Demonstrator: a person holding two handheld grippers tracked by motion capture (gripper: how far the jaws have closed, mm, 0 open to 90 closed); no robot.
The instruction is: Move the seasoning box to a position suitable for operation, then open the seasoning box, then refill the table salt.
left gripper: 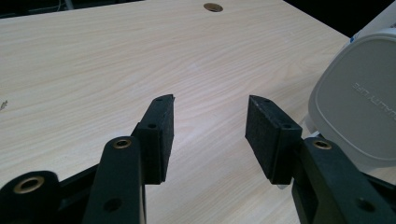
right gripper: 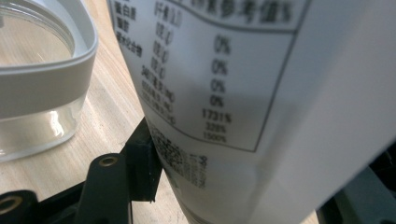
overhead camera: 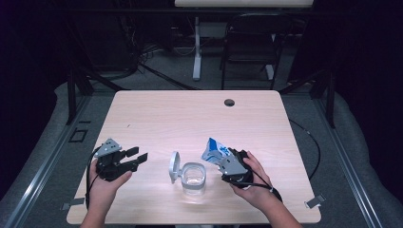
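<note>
We take the clear jar [overhead camera: 194, 179] near the front edge of the pale wooden desk [overhead camera: 190, 118] as our landmark. It stands upright with a white collar around its mouth, and its white lid [overhead camera: 174, 167] is swung open, standing up on the jar's left side.

Left of the jar, and apart from it, we see the left claw [overhead camera: 135, 156] held in the person's left hand [overhead camera: 108, 183], pointing toward the jar. Its jaws stand wide apart with nothing between them; in the left gripper view we see bare desk through the gap and the outer face of the lid [left gripper: 359, 102] close by at the right edge. A grey three-cornered plate sits on top of this claw.

Right of the jar, just beside its rim, we see the right claw [overhead camera: 219, 159] held in the person's right hand [overhead camera: 254, 183]. It is closed on a blue and white pouch [overhead camera: 215, 148], which sticks up and tilts toward the jar's upper right. In the right gripper view the pouch [right gripper: 243, 93] shows a printed table of percentages, and one black pad presses against its lower edge; the other jaw is hidden behind the pouch. The jar [right gripper: 42, 88] sits close at the left of that view, and we cannot tell whether anything is inside it.

Far beyond the jar, near the back edge of the desk, there is a round cable hole [overhead camera: 229, 102].
</note>
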